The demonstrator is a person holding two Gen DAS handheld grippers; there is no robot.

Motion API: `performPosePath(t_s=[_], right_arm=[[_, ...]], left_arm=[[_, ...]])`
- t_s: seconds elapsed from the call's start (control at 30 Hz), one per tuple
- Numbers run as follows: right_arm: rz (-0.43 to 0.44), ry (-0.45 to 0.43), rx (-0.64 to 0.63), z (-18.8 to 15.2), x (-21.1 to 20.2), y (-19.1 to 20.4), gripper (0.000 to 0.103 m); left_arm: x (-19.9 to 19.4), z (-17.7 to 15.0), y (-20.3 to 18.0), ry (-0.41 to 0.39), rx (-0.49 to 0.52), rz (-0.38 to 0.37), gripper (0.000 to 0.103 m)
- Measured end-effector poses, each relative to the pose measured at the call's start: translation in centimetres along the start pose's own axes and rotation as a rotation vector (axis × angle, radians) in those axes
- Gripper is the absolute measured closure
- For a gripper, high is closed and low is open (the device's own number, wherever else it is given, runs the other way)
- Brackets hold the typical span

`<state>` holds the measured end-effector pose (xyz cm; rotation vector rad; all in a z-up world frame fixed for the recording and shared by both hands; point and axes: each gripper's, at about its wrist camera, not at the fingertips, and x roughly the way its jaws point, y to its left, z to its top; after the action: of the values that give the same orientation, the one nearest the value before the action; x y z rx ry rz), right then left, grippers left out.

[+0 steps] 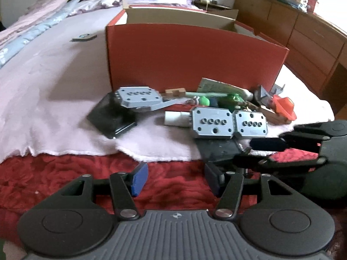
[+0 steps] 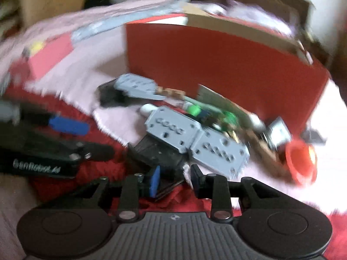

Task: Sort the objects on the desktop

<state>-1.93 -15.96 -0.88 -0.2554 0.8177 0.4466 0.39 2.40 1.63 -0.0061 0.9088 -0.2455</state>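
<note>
A heap of small objects lies on a pale pink blanket (image 1: 65, 112) in front of an open red cardboard box (image 1: 195, 56). In it are two grey perforated blocks side by side (image 1: 211, 122) on a black plate (image 1: 219, 149), a third grey block (image 1: 138, 96) on a black square piece (image 1: 110, 117), green parts (image 1: 232, 99), a white tube (image 1: 175, 118) and an orange cup (image 1: 284, 107). My left gripper (image 1: 176, 178) is open over the red cover, short of the heap, with nothing between its fingers. My right gripper (image 2: 175, 181) is open, with the black plate's (image 2: 156, 153) near corner between its pads.
A red quilted cover (image 1: 65, 173) lies under the blanket's near edge. Wooden drawers (image 1: 303, 39) stand at the right, pillows and folded bedding (image 1: 54, 15) at the back. A small flat dark object (image 1: 83, 37) lies left of the box. The right wrist view is motion-blurred.
</note>
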Motion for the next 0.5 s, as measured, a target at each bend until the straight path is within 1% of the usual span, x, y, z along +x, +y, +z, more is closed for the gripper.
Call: performPosePath(t_s=[0.03, 0.17, 0.2, 0.23, 0.33, 0.4, 0.47, 0.5], right_arm=[[-0.008, -0.007, -0.062, 0.0, 0.2, 0.7, 0.063], [-0.009, -0.007, -0.223, 0.3, 1.3, 2.6, 0.062], [-0.004, -0.01, -0.223, 0.5, 1.5, 2.5, 0.057], [0.005, -0.011, -0.216, 0.7, 1.7, 2.3, 0.05], [0.049, -0.002, -0.168, 1.6, 2.7, 1.3, 0.04], [0.074, 0.003, -0.143, 1.9, 3.2, 0.9, 0.038], [0.1, 0.002, -0.122, 2.2, 3.4, 0.6, 0.041], [0.111, 0.003, -0.105, 2.3, 3.4, 0.4, 0.046]], left_arm=[[0.0, 0.0, 0.0, 0.002, -0.002, -0.002, 0.043], [0.1, 0.0, 0.3, 0.009, -0.016, 0.003, 0.043], [0.1, 0.0, 0.4, 0.01, -0.021, 0.003, 0.043], [0.1, 0.0, 0.5, 0.012, -0.025, 0.004, 0.042], [-0.1, 0.0, 0.8, 0.006, -0.041, 0.01, 0.042], [-0.2, 0.0, 1.0, 0.001, -0.057, 0.013, 0.042], [-0.4, 0.1, 1.5, -0.004, -0.078, 0.012, 0.042], [-0.4, 0.1, 1.6, -0.005, -0.083, 0.016, 0.041]])
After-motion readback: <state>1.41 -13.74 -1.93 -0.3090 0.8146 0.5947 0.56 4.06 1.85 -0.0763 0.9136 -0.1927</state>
